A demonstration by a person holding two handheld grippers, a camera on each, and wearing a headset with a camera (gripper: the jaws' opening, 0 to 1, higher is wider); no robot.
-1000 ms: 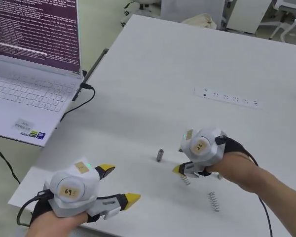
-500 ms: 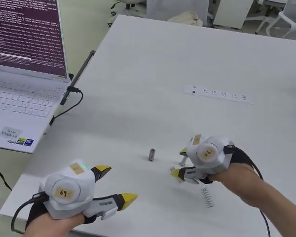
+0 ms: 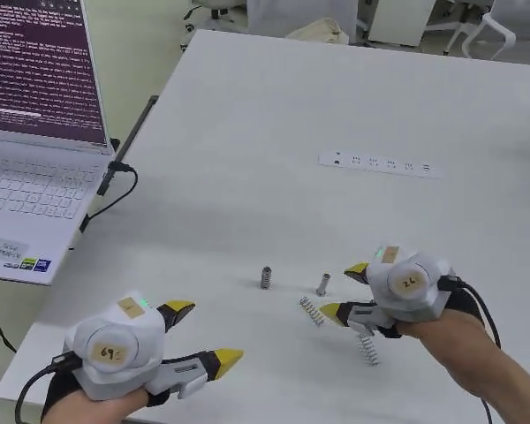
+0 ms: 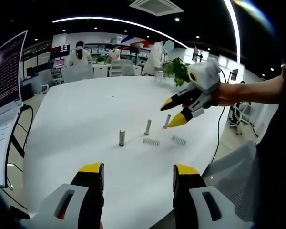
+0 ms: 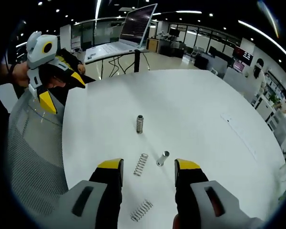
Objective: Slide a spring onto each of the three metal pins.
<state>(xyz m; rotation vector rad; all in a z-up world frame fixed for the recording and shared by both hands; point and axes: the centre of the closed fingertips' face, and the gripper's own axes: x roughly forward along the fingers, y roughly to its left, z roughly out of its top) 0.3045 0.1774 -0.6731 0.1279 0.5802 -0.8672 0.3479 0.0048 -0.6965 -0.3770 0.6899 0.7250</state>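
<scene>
Plainly both pairs of jaws stood wide and empty. The left gripper (image 3: 203, 334) hovered over the desk's near-left corner. The right gripper (image 3: 343, 289) hung low by the near edge, further right, its tips just beside the bare pin (image 3: 322, 283). One loose spring (image 3: 311, 310) lay on the near side of that pin, close to the right gripper's lower tip, and a second spring (image 3: 368, 347) lay closer to the near edge, beside that gripper's body. To the left stood the sprung pin (image 3: 266, 277), its coil already on. In the left gripper view a third pin (image 4: 167, 121) stood upright by the right gripper's tip, seemingly bare. By my reckoning one pin of three was done and two were left. The desk (image 3: 274, 115) lay open around the pins, with the power strip (image 3: 380, 164) well apart toward the far side and the laptop (image 3: 26, 177) beyond the left edge.
</scene>
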